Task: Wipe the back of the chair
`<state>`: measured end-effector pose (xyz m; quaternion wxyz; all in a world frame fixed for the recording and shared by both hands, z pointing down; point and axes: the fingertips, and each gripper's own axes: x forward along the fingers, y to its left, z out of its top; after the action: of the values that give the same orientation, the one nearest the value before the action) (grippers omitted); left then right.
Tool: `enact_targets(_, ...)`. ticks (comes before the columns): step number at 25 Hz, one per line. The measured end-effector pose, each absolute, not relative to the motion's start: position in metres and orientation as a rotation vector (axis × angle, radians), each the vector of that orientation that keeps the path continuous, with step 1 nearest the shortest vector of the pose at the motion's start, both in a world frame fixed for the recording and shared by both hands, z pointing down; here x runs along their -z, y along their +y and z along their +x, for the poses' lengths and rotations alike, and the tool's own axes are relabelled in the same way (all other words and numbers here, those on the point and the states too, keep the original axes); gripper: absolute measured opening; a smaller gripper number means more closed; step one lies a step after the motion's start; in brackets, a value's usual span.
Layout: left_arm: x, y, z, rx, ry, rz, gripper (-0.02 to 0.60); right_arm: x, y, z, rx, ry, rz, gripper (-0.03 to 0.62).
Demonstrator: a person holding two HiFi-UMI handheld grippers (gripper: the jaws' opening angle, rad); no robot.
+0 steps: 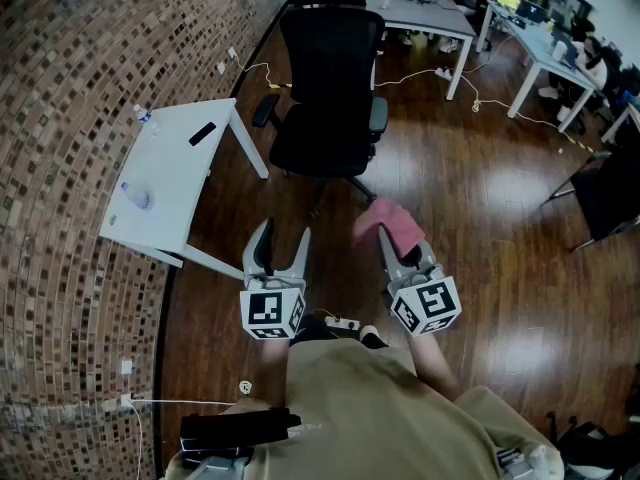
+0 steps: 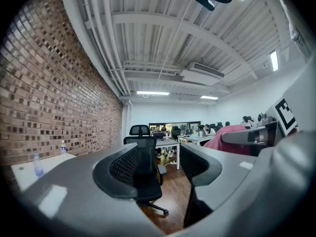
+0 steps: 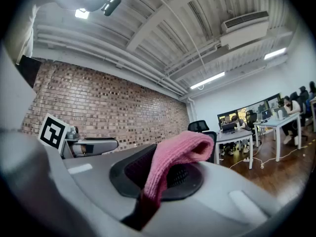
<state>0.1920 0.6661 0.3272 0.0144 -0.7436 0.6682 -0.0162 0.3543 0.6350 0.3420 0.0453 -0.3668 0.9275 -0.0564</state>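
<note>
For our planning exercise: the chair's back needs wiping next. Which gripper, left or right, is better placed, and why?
Right. The right gripper is shut on the pink cloth; the left gripper is open and empty. Both hang similarly short of the black office chair, so the cloth likely decides.

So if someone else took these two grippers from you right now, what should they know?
Left gripper: jaws apart, nothing between them.
Right gripper: jaws shut on the pink cloth, which folds over the top of the jaws.
The black chair stands ahead, to the right of the white table, and is well clear of both grippers.
Done: the cloth is picked up and ready.
Left: walk up to the chair, press the cloth to its back and wipe. The cloth has not yet touched it.
</note>
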Motion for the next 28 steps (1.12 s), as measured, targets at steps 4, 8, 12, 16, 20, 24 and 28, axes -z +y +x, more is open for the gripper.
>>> enact_targets(4, -0.339, 0.63, 0.186, 0.05, 2.125, -2.297, 0.241, -0.355, 0.608, 0.348, 0.205, 2.897, -1.056, 0.018)
enact_targets(8, -0.344, 0.583, 0.169, 0.038, 2.129, -2.314, 0.238, -0.359, 0.567, 0.33, 0.206, 2.924, -1.035, 0.018)
enact_targets(12, -0.359, 0.525, 0.137, 0.058, 2.045, -2.394, 0.236, -0.385, 0.497, 0.305, 0.272, 2.892, -1.143, 0.018)
enact_targets(16, -0.36, 0.462, 0.061, 0.069, 1.993, -2.375, 0.218, -0.394, 0.429, 0.232, 0.268, 2.894, -1.188, 0.018)
enact_targets(20, -0.353, 0.398, -0.001, 0.061, 1.92, -2.439, 0.218, -0.382, 0.376, 0.16, 0.307, 2.853, -1.236, 0.018)
enact_targets(24, -0.338, 0.346, -0.035, 0.0, 1.893, -2.461, 0.218, -0.374, 0.339, 0.125, 0.314, 2.838, -1.267, 0.018)
enact_targets(28, -0.356, 0.308, -0.042, 0.026, 1.85, -2.524, 0.218, -0.393, 0.297, 0.122, 0.376, 2.808, -1.35, 0.018)
